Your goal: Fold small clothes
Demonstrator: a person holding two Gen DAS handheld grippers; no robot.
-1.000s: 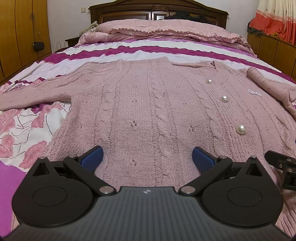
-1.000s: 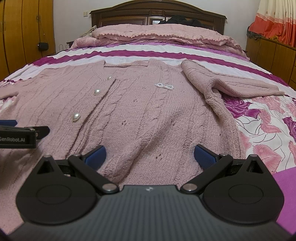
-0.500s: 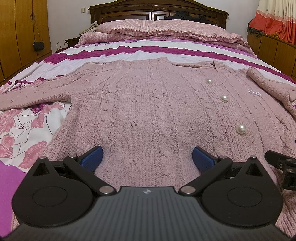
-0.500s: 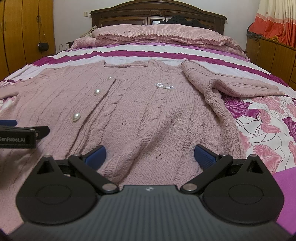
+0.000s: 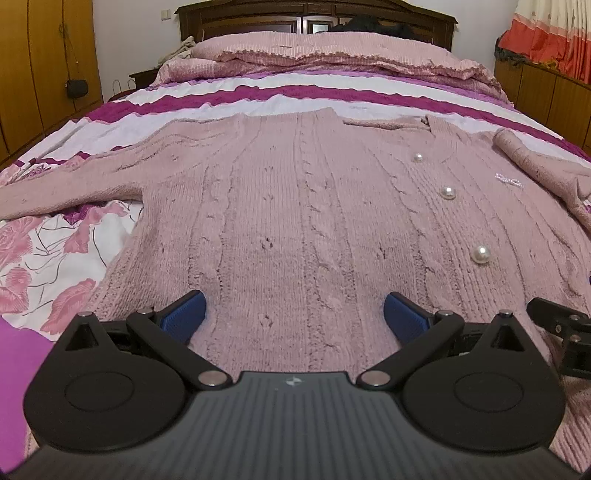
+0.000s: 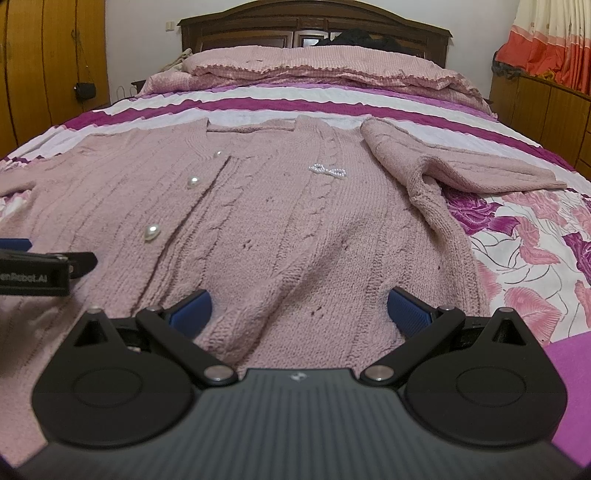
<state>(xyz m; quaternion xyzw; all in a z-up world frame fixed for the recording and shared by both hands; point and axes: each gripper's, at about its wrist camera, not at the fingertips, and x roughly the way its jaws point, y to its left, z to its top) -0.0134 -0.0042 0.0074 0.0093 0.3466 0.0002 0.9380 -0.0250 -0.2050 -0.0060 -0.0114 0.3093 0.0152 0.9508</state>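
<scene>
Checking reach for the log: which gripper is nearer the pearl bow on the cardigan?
Right. The right gripper sits at the hem almost straight below the bow; the left gripper is further to the left, past the pearl buttons.

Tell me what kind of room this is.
Most likely a home bedroom: a bed with a wooden headboard, a pillow at its head, and wardrobes along the wall.

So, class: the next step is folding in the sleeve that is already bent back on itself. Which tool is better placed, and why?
Probably the right tool: the doubled-over sleeve lies on its side of the cardigan. The left tool faces the other, outstretched sleeve. Both are open.
</scene>
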